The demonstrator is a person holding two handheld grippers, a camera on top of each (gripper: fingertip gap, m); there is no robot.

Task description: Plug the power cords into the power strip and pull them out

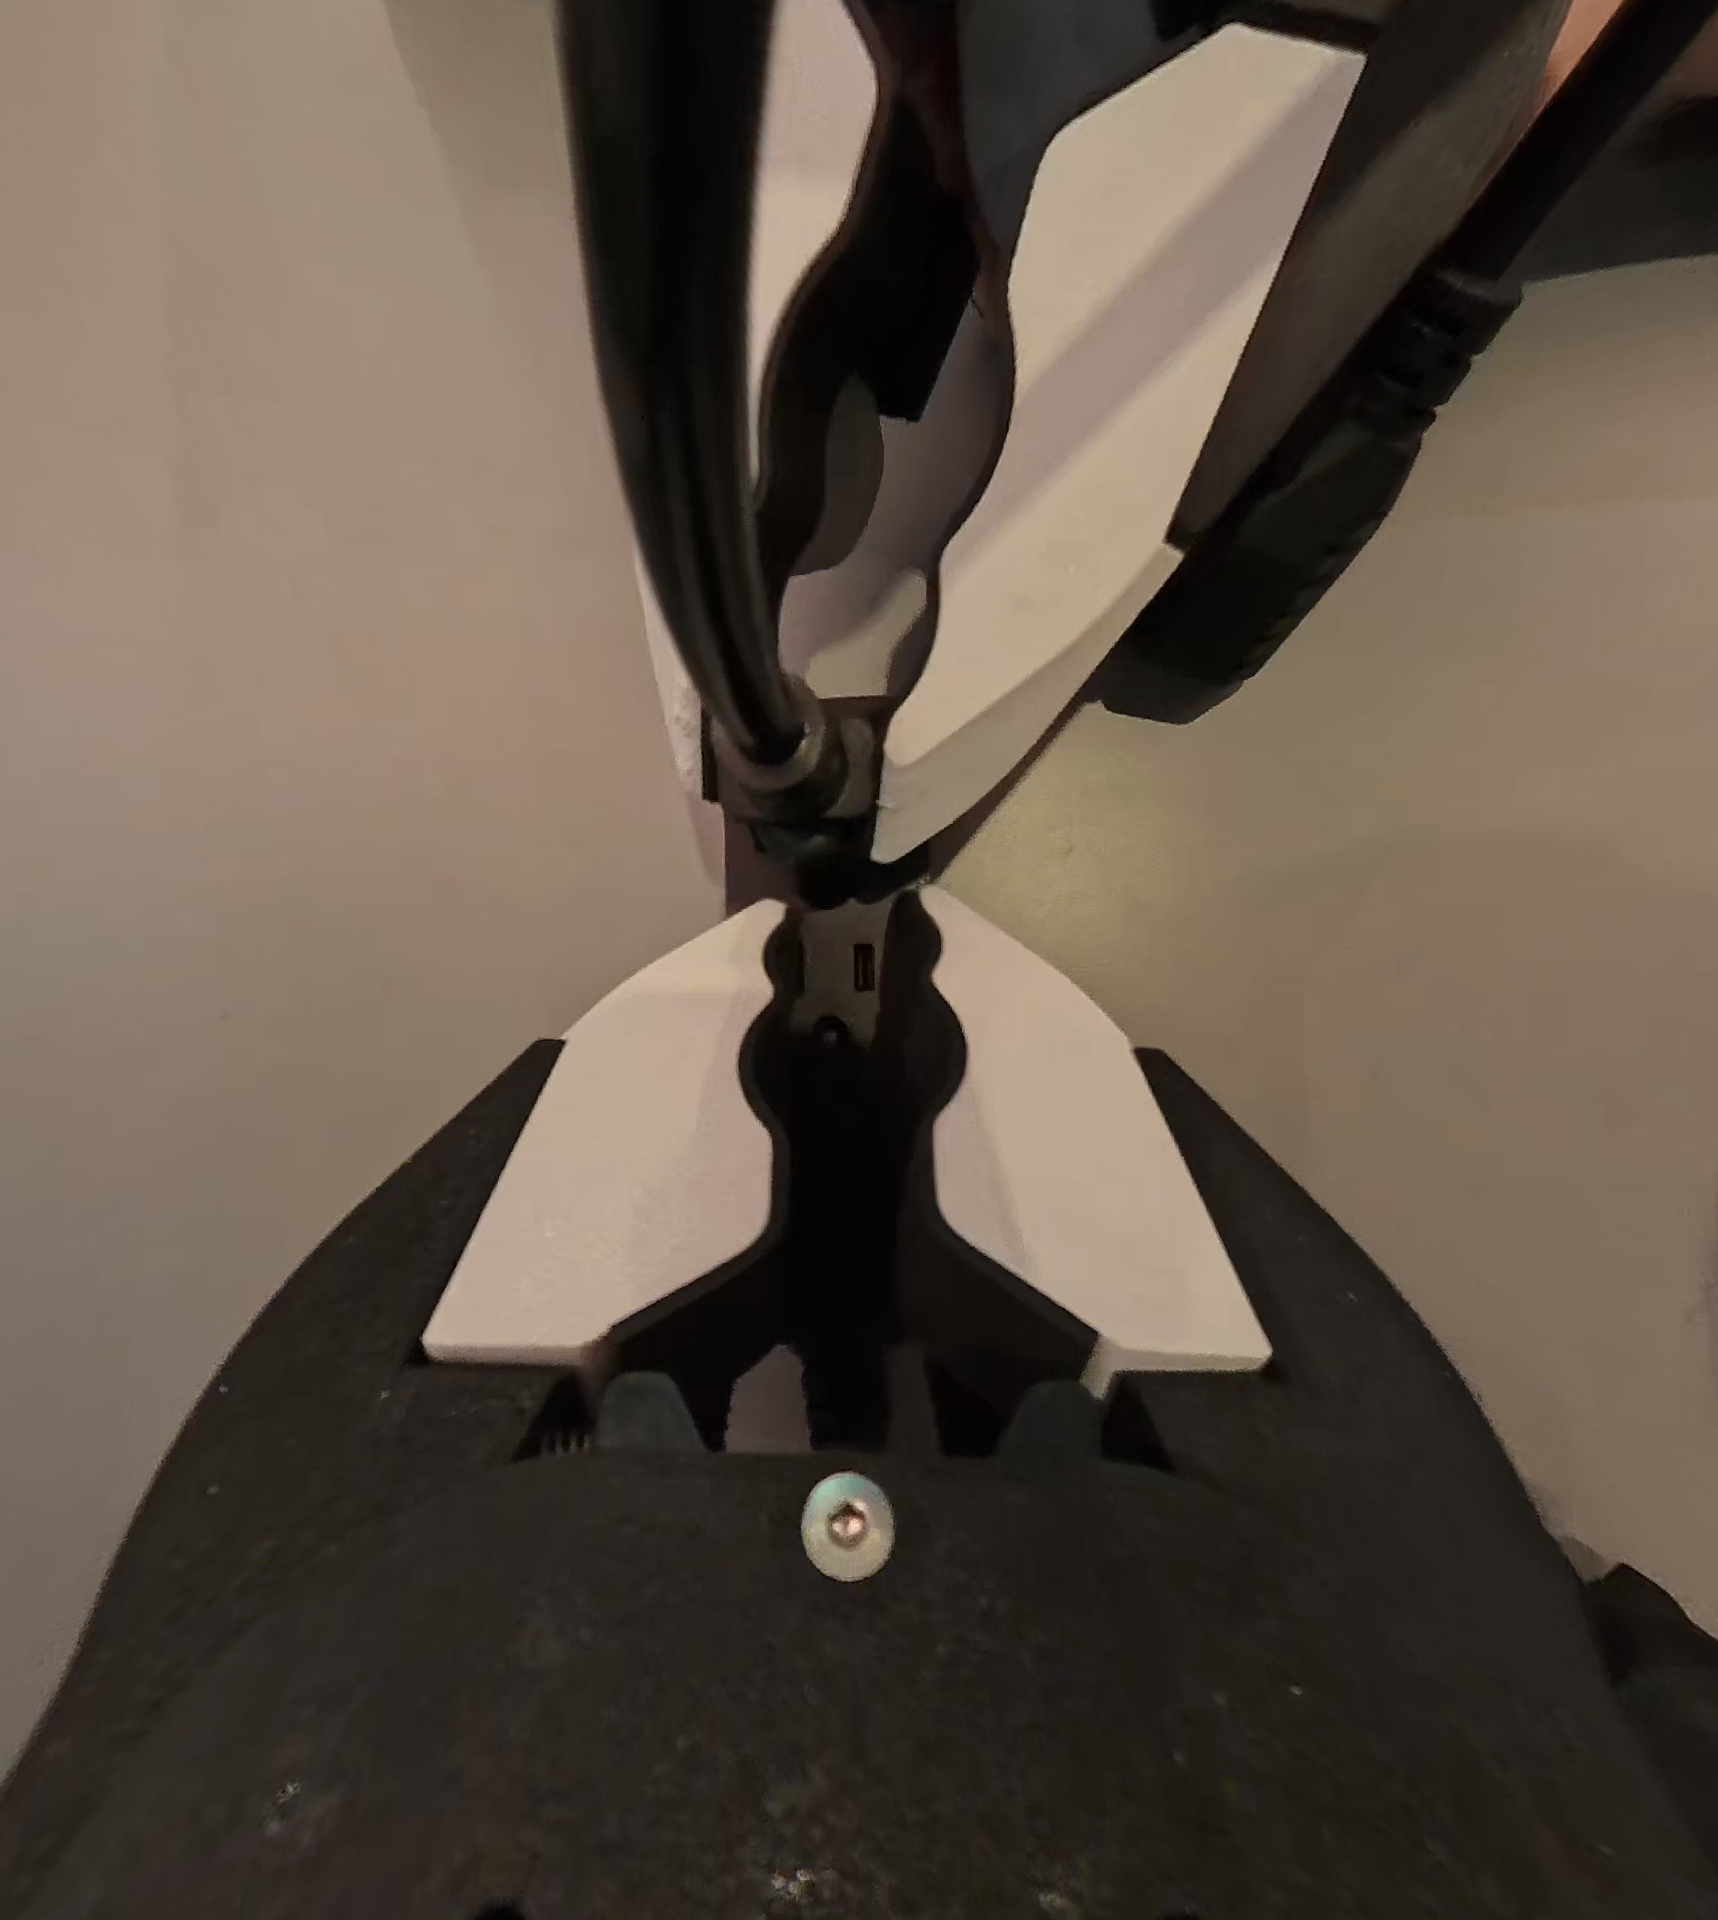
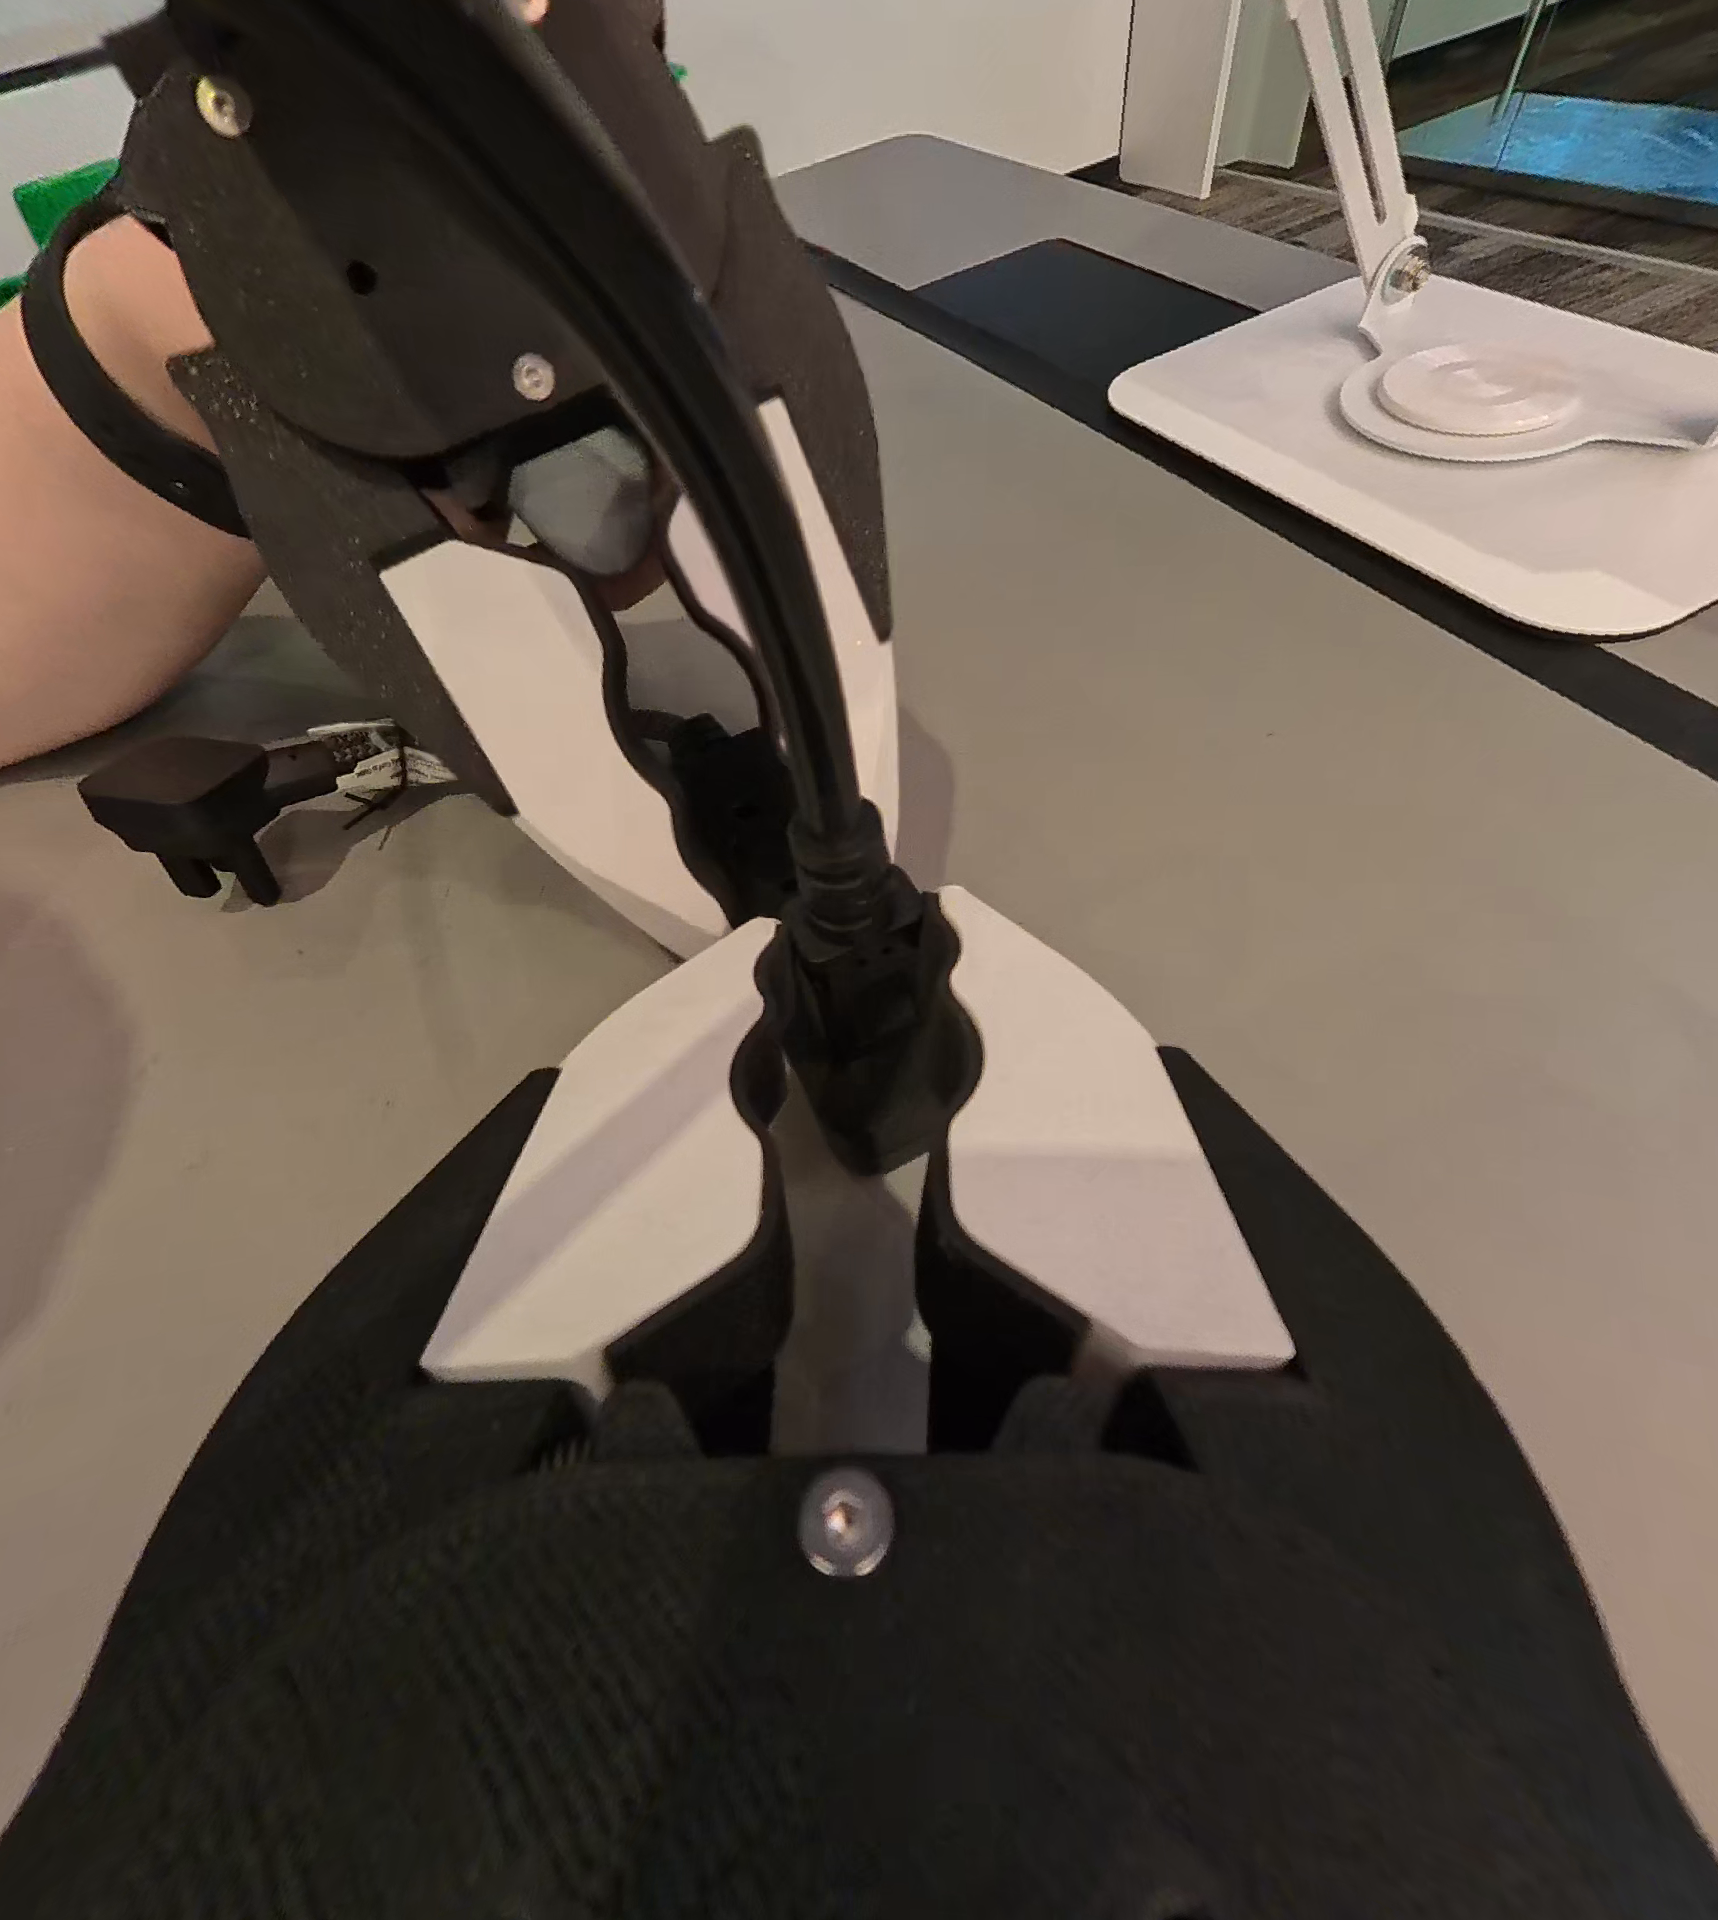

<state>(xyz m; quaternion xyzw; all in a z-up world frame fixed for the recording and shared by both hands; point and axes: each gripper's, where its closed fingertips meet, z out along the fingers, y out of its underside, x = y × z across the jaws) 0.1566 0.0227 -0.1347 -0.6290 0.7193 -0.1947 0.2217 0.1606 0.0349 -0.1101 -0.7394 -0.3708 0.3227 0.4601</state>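
Looking down my right gripper, I've got its two white fingers clamped on a black cord connector, which sits between the wavy black pads near the tips. Its twin black cables arc up and away toward the top of the right wrist view. The connector's blunt end points back toward the camera, with grey table under it.

My left gripper is squeezed onto something dark and narrow. In the left wrist view I can see a small port on the sliver showing between the tips, so I take it for the power strip, but honestly it's too hidden to be sure. The two grippers meet nearly tip to tip, and the connector end sits right at the left gripper's tips.

From the right side, the left gripper comes in from the upper left with a person's forearm behind it, a black strap around the wrist. A loose black plug lies on the table just beside it, prongs down, with a white tag on its cord. A white stand base sits well apart at the far right.
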